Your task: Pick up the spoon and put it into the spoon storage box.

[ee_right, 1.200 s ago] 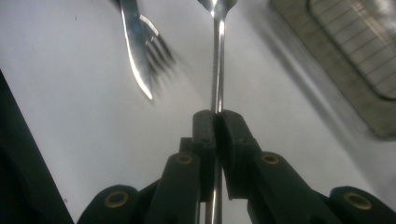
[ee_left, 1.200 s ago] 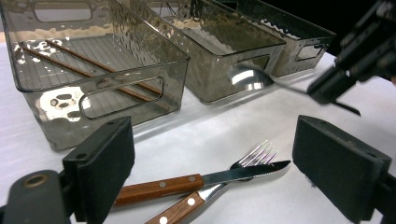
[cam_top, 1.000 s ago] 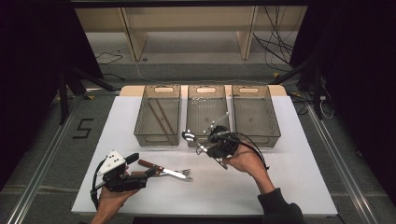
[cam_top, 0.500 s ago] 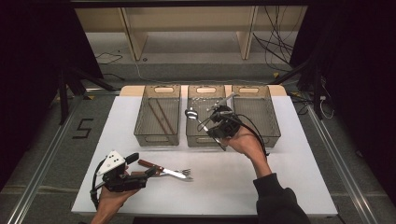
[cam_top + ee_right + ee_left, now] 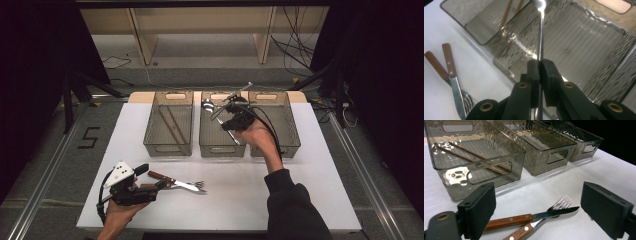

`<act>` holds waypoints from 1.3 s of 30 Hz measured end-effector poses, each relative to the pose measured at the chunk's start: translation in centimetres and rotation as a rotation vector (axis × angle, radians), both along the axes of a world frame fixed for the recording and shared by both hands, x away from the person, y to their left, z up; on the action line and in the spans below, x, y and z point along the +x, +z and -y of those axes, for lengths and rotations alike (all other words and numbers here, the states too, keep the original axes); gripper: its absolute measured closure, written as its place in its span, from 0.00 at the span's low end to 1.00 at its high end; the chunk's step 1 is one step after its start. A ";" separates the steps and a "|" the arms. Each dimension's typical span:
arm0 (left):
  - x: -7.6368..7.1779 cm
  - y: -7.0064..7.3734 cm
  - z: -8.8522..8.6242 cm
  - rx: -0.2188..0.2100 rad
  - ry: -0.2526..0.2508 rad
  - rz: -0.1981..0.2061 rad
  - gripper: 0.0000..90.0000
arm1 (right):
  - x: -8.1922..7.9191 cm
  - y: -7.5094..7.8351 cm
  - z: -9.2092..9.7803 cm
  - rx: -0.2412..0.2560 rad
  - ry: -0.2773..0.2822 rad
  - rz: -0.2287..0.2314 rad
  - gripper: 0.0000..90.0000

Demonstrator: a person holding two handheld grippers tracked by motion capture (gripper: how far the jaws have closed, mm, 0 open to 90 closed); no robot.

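My right gripper (image 5: 231, 117) is shut on the handle of a silver spoon (image 5: 208, 104) and holds it above the middle clear bin (image 5: 220, 149). In the right gripper view the spoon (image 5: 540, 30) runs up from the closed jaws of the right gripper (image 5: 540, 67) over that bin's ribbed floor (image 5: 584, 52). My left gripper (image 5: 160, 184) rests low at the front left, open. A wood-handled knife (image 5: 531, 216) and fork (image 5: 560, 203) lie crossed on the white table between the jaws of the left gripper (image 5: 541, 202), untouched.
Three smoky clear bins stand side by side at the back. The left bin (image 5: 169, 145) holds two brown chopsticks (image 5: 172, 124). The right bin (image 5: 292, 130) sits beside my right hand. White tabletop (image 5: 240, 195) lies open in front of the bins.
My right gripper has carried the spoon up and away from the table's middle to a spot over the middle bin. The left gripper, knife and fork have stayed put.
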State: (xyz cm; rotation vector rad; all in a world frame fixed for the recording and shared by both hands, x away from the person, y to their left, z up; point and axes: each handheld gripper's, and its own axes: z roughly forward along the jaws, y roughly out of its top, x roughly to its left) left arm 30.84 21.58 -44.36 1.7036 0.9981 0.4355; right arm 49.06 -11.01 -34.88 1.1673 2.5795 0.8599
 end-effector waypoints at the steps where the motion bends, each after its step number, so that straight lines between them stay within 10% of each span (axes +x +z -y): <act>1: 0.0 0.0 0.0 -0.001 0.000 0.000 0.14 | 0.3 0.0 0.0 0.006 -0.006 0.000 0.95; 39: 0.0 0.0 0.0 -0.011 0.000 0.001 0.14 | 4.4 -2.4 -1.1 -0.018 -0.093 -0.075 1.00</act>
